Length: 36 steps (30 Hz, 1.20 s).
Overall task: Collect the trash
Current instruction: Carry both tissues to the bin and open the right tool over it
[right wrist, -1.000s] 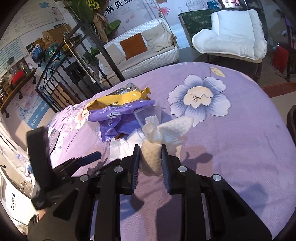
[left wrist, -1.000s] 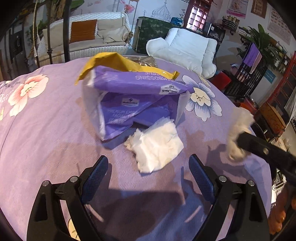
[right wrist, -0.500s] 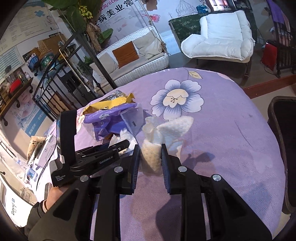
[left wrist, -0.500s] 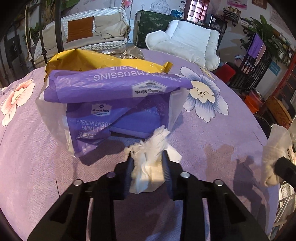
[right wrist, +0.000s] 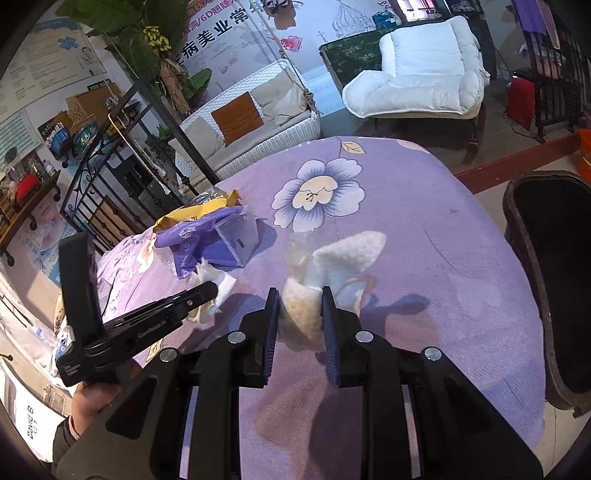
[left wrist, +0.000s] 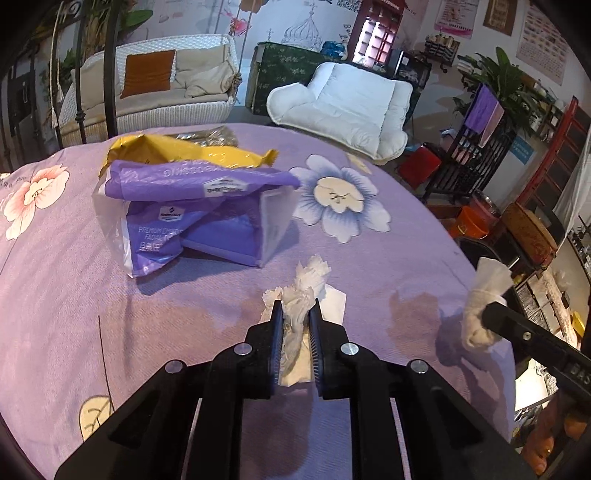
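White tissue (left wrist: 300,295) pinched in my left gripper (left wrist: 295,314), wad (right wrist: 306,306) clamped in right gripper (right wrist: 298,308); loose edges may tear free.

The dark bin (right wrist: 546,295) is cut off by the right edge, a yellow wrapper (left wrist: 192,153) lies partly hidden behind the purple tissue pack (left wrist: 192,206), whose print is too blurred to read fully.

The purple tissue pack (left wrist: 177,214) reads "PREMIUM EMBO… FACIAL"; a wall poster (right wrist: 221,33) shows "美业".
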Available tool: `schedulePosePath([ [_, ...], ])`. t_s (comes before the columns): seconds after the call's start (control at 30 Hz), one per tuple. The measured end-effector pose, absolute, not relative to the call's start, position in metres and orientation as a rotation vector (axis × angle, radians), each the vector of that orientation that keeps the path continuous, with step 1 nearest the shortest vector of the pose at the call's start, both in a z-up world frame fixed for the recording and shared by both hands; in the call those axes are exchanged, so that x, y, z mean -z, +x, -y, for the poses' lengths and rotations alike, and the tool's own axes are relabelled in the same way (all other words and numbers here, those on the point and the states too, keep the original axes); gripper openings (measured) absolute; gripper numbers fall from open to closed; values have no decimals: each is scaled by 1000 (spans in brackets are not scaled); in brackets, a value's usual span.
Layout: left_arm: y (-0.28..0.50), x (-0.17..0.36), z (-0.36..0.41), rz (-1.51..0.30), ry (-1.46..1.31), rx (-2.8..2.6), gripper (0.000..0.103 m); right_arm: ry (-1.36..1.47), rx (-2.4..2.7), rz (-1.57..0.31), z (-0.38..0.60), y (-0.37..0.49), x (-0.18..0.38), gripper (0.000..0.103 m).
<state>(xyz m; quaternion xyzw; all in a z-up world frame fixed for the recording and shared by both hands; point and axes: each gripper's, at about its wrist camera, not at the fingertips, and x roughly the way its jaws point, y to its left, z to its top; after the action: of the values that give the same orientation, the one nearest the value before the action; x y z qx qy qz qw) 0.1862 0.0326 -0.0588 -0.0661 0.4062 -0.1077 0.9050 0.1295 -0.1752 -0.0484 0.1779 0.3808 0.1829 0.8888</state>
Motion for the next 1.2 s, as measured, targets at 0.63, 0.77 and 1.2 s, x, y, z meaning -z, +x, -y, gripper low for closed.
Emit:
schedulePosePath([
  [0.63,149,42,86,-763,-79,444,15,355,-174,-683,280,82,42,24],
  [0.77,146,43,110,-763,-54,491,15,300,-82,-670,306,76,42,24],
  [1.2,142,48,161,-774,4,602,15,289,107,-788,382,105,79,24],
])
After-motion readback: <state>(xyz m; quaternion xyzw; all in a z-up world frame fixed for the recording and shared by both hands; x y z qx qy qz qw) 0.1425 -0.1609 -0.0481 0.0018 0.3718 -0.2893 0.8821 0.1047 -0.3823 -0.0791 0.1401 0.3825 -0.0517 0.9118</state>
